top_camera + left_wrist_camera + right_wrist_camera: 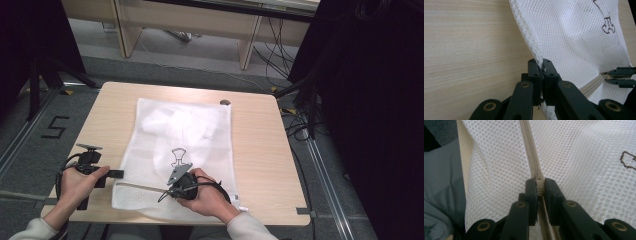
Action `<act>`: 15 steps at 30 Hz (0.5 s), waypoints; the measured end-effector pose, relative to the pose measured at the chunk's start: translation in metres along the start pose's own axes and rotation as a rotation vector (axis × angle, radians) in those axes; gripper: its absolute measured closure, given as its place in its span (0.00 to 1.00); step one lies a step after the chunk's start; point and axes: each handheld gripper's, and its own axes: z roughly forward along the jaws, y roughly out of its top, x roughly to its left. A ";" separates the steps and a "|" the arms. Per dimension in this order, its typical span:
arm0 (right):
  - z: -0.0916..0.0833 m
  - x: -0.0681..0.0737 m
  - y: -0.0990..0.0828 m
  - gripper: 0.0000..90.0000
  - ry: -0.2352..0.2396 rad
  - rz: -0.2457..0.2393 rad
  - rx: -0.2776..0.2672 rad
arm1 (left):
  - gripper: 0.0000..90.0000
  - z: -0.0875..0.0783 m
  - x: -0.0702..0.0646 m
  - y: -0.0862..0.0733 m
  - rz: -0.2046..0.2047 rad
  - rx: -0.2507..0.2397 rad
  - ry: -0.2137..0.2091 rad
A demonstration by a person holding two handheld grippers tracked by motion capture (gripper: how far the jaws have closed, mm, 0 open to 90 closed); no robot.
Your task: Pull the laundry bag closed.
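Lying flat on the wooden bench [260, 150], one white mesh bag [185, 145] is being gripped by two tools. The left tool [542, 67], closed, is pinching the bag's seamed edge from the left, forearm angled inward. The right tool [539, 187] is clamping the zipper pull [539, 176] at the near edge

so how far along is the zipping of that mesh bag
Done: white clothing already lies inside the mesh bag on the table. In hand: the left gripper pinches the bag's edge seam, the right gripper clamps the zipper slider. Left: the rest of the zipper run; whether it is opening or closing I cannot tell.
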 end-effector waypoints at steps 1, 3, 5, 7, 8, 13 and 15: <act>0.000 0.000 0.000 0.92 -0.003 0.004 -0.003 | 0.96 0.000 0.000 0.000 -0.001 -0.001 0.001; -0.001 0.000 -0.001 0.92 -0.003 0.004 -0.004 | 0.96 0.000 0.000 0.000 -0.001 -0.001 0.000; -0.002 -0.001 -0.002 0.92 -0.005 0.013 -0.007 | 0.96 0.000 0.000 0.000 -0.001 0.000 0.000; -0.003 -0.001 -0.002 0.92 -0.006 0.014 -0.007 | 0.96 0.000 0.000 0.000 -0.002 -0.001 -0.001; -0.003 0.000 -0.003 0.92 -0.004 0.026 -0.005 | 0.96 0.000 0.000 0.000 -0.002 -0.001 -0.002; -0.005 0.000 -0.003 0.92 -0.004 0.033 -0.006 | 0.96 0.000 0.000 0.000 -0.001 0.000 -0.002; -0.005 0.000 -0.003 0.92 -0.003 0.028 -0.009 | 0.96 0.000 0.000 0.000 -0.002 -0.003 -0.003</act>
